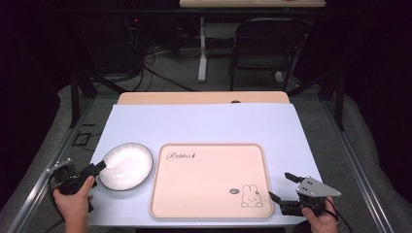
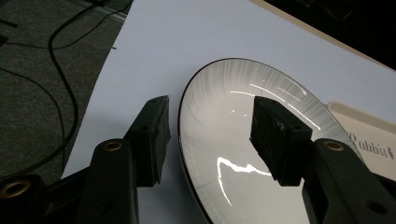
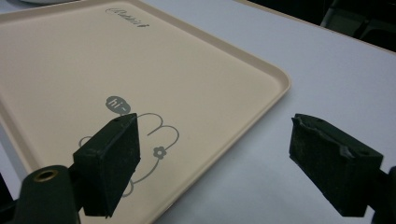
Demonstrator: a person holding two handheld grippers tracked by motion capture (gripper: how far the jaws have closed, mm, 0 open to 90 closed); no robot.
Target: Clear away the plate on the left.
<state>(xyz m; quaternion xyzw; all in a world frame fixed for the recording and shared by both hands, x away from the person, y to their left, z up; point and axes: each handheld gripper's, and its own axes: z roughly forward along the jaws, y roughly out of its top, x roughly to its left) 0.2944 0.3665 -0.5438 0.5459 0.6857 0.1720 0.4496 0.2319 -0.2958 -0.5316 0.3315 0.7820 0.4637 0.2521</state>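
The left claw [image 2: 210, 135] stands released, jaws straddling the near rim of the white bowl [image 1: 125, 165] without pressing it. The right claw [image 1: 283, 186] gapes beside the pink tray's [image 1: 209, 213] corner. Both bowl and tray rest on the worktop [image 1: 204, 124].

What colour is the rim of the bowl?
The bowl is white with a thin dark rim, clearest in the left gripper view.

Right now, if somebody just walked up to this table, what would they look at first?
Probably the big peach tray in the middle of the pale table, with a little bunny drawing in its near right corner. Next, the shiny white bowl with a dark rim just left of the tray, where the left gripper has its open jaws on either side of the bowl's edge. The right gripper waits open by the bunny corner.
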